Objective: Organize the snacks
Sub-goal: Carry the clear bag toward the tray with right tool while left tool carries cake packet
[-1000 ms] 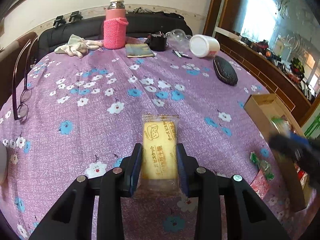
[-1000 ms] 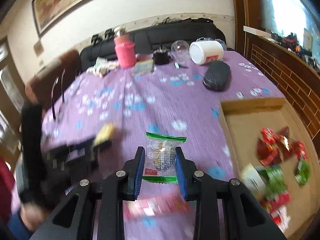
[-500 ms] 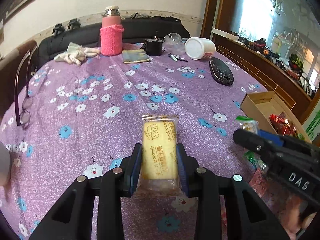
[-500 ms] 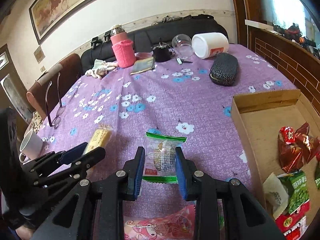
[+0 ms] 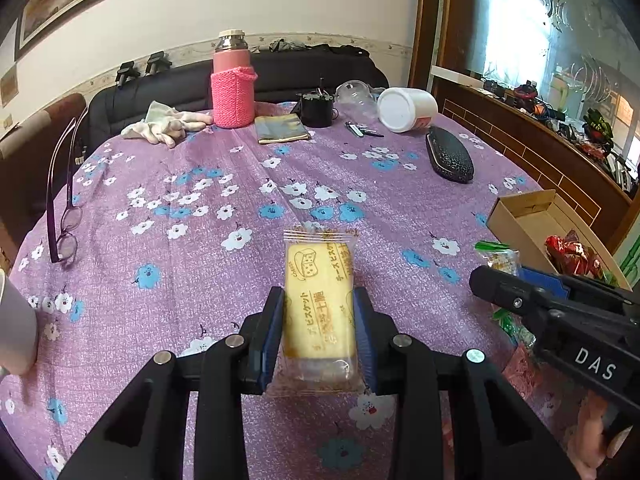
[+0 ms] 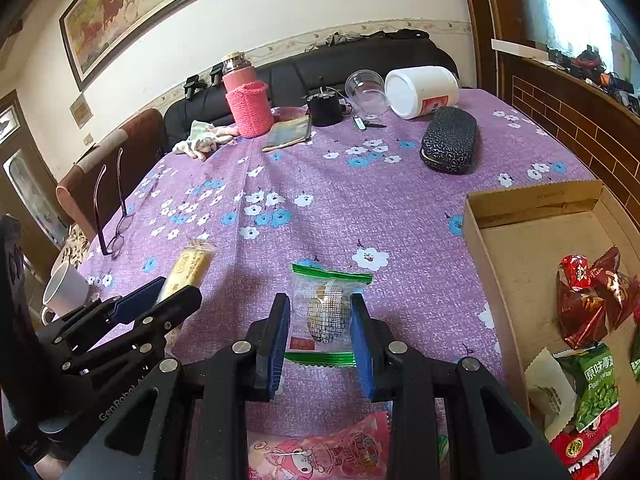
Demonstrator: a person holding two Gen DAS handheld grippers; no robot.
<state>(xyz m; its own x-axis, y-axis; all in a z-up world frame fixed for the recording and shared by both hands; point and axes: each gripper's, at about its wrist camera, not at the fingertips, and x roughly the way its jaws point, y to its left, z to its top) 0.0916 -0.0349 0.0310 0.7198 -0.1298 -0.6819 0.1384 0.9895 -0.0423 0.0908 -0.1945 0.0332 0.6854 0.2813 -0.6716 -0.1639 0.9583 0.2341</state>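
A purple flowered tablecloth [image 6: 360, 208] covers the table. At its right edge sits my cardboard box [image 6: 520, 208], snack packets inside. My left gripper [image 5: 319, 328] clamps a yellow cheese biscuit packet [image 5: 320, 304] above the cloth. My right gripper [image 6: 320, 320] pinches a clear green-edged snack packet [image 6: 326, 308] just left of the box.

The table [image 6: 360, 216] has a purple cloth; on it lie glasses [image 6: 114, 216], case [image 6: 450, 144], box [image 6: 492, 272] right.

"DAS" on right claw [image 5: 496, 284], "CHEESE" on biscuit packet [image 5: 320, 308]
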